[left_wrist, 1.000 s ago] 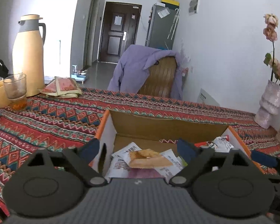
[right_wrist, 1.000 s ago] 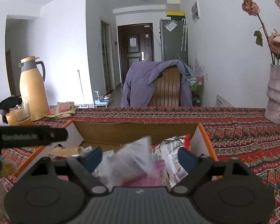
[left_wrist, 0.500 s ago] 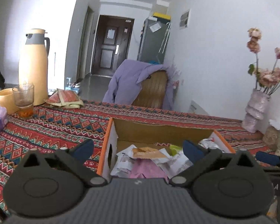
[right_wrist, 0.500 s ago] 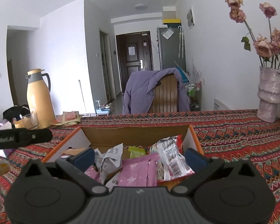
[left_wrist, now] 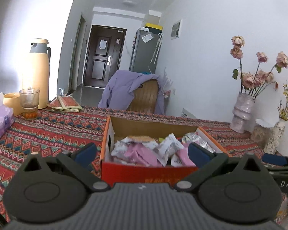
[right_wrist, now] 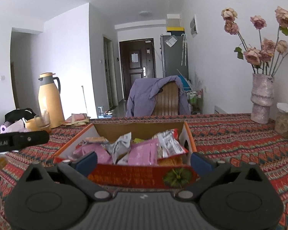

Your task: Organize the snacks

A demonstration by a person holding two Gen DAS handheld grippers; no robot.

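Snack packets (right_wrist: 142,149) are piled loose in the orange cardboard box (left_wrist: 105,132) mid-table, prob. so they stay together. Left gripper (left_wrist: 142,151) and right gripper (right_wrist: 144,158) both w/ fingers spread wide, nothing pinched. Box sits just beyond the fingertips, near wall betw. them in both views.

One box (left_wrist: 144,169) is seen at lower centre, on the one patterned cloth (left_wrist: 53,128); at least three pink packets (right_wrist: 142,153) are counted inside; one jug (left_wrist: 37,72), one glass (left_wrist: 29,103) and one tissue pack (left_wrist: 0,118) are seen at left; one vase (left_wrist: 242,111) of roses is seen at right.
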